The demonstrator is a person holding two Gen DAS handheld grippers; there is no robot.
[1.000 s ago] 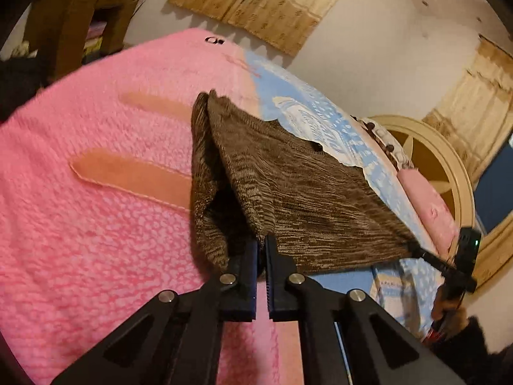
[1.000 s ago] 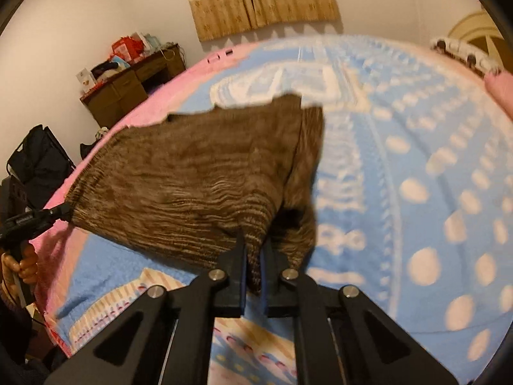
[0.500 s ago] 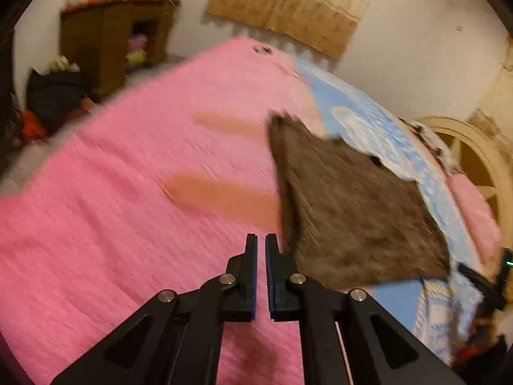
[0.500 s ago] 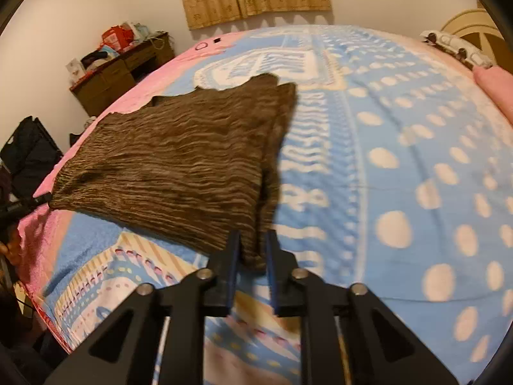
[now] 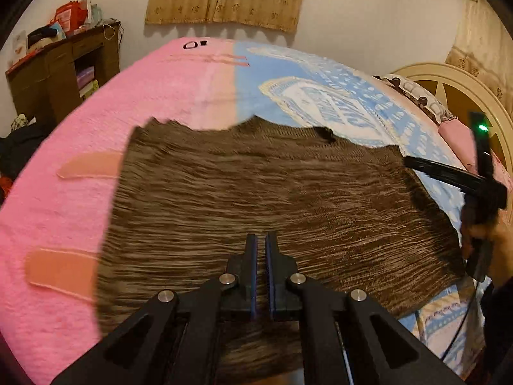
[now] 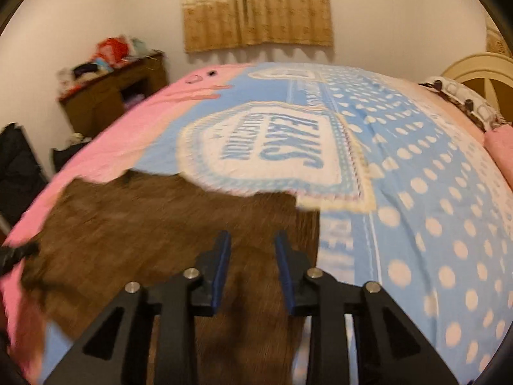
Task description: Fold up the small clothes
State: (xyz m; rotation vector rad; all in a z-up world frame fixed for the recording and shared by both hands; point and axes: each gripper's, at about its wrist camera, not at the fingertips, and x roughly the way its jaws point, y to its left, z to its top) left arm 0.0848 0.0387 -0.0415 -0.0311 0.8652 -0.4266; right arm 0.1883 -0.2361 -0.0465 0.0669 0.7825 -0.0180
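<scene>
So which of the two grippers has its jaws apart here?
The right gripper: a clear gap shows between its blue pads above the brown knit garment. The left gripper has its pads together.

Right wrist view motion-blurred; I cannot resolve the brown garment's [image 6: 154, 240] weave. Its near edge is hidden behind gripper frames.

Clearance: bed mostly open, edges crowded

Brown garment [image 5: 272, 199] lies flat across the pink/blue seam of the bed [image 5: 64, 211], low, nothing standing on it. Pink side to its left and the dotted blue side [image 6: 433, 224] to its right are bare, free to sweep. Right tongs [image 5: 407, 162] sit over the garment's right edge. Far side blocked by wall and curtain [image 6: 256, 6]; wooden cabinet [image 5: 64, 73] off the left, headboard [image 5: 465, 96] and pillows [image 6: 465, 102] on the right.
</scene>
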